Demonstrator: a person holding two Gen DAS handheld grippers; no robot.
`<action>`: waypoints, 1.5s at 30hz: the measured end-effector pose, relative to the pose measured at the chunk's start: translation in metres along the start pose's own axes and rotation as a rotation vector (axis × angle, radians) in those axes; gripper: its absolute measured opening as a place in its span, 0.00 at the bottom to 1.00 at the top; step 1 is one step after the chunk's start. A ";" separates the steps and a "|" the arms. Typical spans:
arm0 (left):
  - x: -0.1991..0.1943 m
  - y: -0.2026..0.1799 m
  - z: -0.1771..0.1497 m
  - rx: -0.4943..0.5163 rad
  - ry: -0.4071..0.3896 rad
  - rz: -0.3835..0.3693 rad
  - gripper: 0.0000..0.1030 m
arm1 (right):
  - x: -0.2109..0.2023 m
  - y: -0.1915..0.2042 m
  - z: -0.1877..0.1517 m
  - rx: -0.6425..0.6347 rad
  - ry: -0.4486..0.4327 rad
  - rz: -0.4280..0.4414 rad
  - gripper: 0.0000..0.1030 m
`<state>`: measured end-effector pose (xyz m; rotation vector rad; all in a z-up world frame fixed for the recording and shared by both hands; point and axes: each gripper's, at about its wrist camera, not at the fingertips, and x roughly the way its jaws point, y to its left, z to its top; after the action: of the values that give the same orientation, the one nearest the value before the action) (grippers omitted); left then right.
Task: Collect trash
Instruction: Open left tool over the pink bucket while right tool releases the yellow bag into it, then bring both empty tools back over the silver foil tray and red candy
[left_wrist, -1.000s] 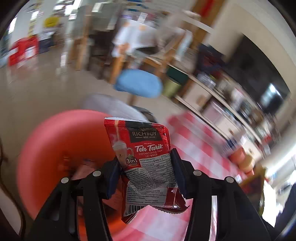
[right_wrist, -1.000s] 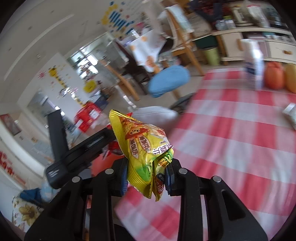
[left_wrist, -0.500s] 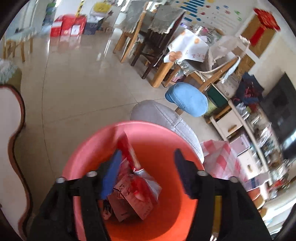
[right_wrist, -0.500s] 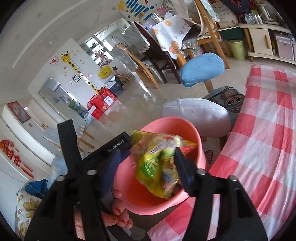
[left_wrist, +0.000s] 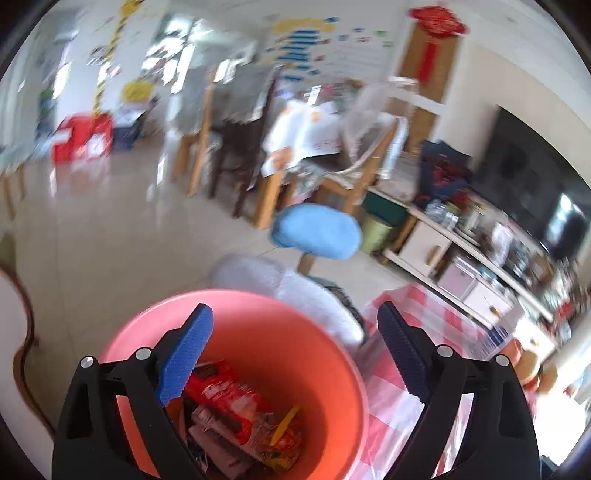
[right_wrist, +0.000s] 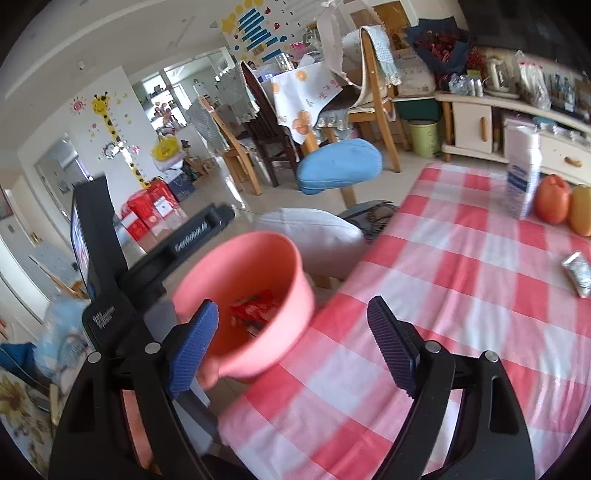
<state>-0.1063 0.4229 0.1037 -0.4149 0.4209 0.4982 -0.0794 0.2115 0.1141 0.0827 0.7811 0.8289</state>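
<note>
A pink plastic bin sits below the table edge and holds several wrappers: a red packet and a yellow snack bag. My left gripper hangs open and empty right above the bin. In the right wrist view the same bin stands left of the red-and-white checked table. My right gripper is open and empty, above the table corner beside the bin. A silver wrapper lies on the cloth at the far right.
A white-and-blue carton and orange fruits stand at the table's far edge. A grey cushioned stool and a blue stool stand beyond the bin. The left gripper's body shows left of the bin.
Both grippers opened and dropped their packets, the red tea sachet and the yellow snack bag, into the pink bin. The right gripper has drawn back toward the table.
</note>
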 end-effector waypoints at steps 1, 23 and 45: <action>-0.001 -0.006 -0.001 0.029 -0.005 -0.012 0.87 | -0.003 -0.002 -0.003 -0.008 0.000 -0.014 0.82; -0.019 -0.081 -0.042 0.225 0.008 -0.164 0.88 | -0.087 -0.062 -0.049 -0.008 -0.051 -0.198 0.82; -0.027 -0.169 -0.104 0.519 0.122 -0.228 0.88 | -0.154 -0.111 -0.063 -0.037 -0.165 -0.339 0.91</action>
<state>-0.0670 0.2282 0.0763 0.0109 0.5926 0.1305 -0.1151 0.0149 0.1205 -0.0145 0.6027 0.5068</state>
